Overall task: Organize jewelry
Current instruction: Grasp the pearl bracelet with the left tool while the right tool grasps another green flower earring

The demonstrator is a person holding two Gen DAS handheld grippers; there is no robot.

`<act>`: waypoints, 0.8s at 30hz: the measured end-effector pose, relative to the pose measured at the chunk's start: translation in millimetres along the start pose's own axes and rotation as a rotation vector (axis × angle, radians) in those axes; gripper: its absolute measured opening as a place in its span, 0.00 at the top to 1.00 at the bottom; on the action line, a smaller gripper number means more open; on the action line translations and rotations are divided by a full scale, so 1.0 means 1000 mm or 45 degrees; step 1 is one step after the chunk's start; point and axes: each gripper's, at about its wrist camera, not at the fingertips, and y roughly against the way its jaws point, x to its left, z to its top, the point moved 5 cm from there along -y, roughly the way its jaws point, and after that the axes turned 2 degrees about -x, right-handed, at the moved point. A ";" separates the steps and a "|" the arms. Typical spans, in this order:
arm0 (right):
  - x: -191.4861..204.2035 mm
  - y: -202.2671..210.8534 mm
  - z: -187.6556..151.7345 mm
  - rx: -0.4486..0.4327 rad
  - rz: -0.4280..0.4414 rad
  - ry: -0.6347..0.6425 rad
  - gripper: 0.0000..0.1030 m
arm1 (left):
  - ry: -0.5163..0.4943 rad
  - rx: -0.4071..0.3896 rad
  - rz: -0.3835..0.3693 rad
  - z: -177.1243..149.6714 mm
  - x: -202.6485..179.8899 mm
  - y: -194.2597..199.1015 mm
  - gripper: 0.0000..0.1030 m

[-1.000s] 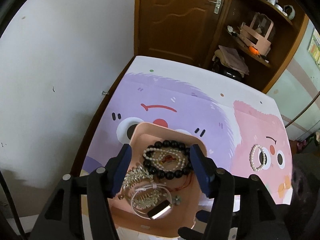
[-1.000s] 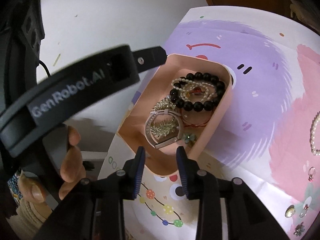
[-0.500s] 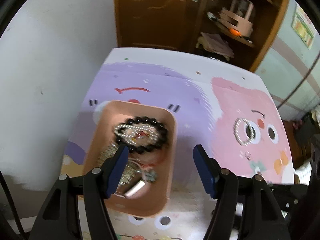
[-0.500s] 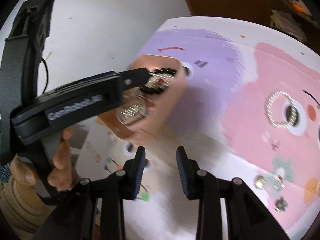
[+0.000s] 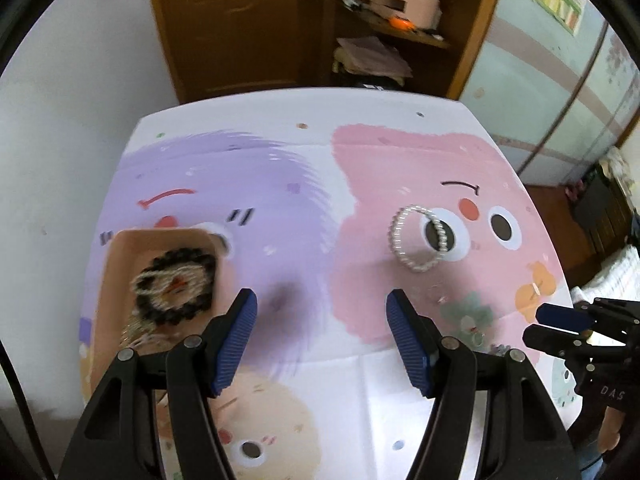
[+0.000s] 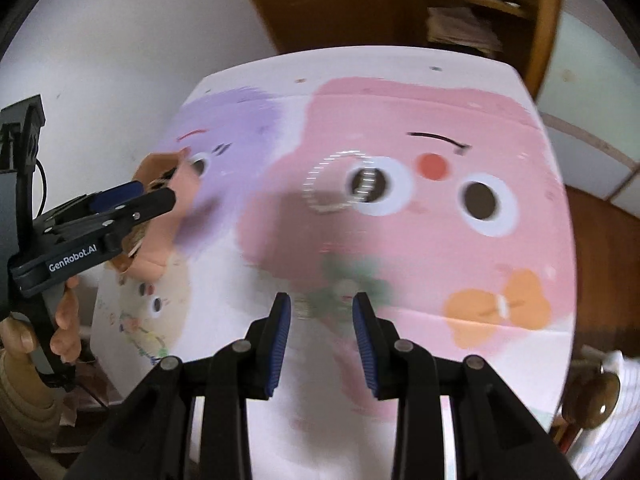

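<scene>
Jaws apart; tray (image 5: 116,280) (long axis receding) holds bracelets.

Both views come from fisheye cameras mounted behind a gripper, each looking steeply down and forward along its two fingers at the desk (image 5: 360,108) from close above its near edge. The left wrist view sits over the near left part, with the left gripper (image 5: 322,308) at the bottom of the picture. The right wrist view hangs nearer the right side, its right gripper (image 6: 322,312) low in the picture. Both face the desk's far edge and the wooden door (image 5: 240,20) beyond. They share the pink cartoon face and the pearl bracelet (image 5: 418,240) lying on it, and each view catches the other gripper at its side.
</scene>
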 end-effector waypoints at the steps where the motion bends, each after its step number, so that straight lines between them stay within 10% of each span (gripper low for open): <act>1: -0.007 -0.001 -0.002 0.000 -0.008 -0.016 0.68 | -0.016 0.021 -0.006 0.004 -0.007 -0.007 0.36; 19: -0.007 -0.058 -0.052 0.102 -0.110 0.114 0.69 | -0.023 0.246 0.007 0.039 -0.049 -0.118 0.37; 24: -0.005 -0.060 -0.054 0.086 -0.152 0.171 0.69 | -0.043 0.313 0.067 0.042 -0.053 -0.134 0.52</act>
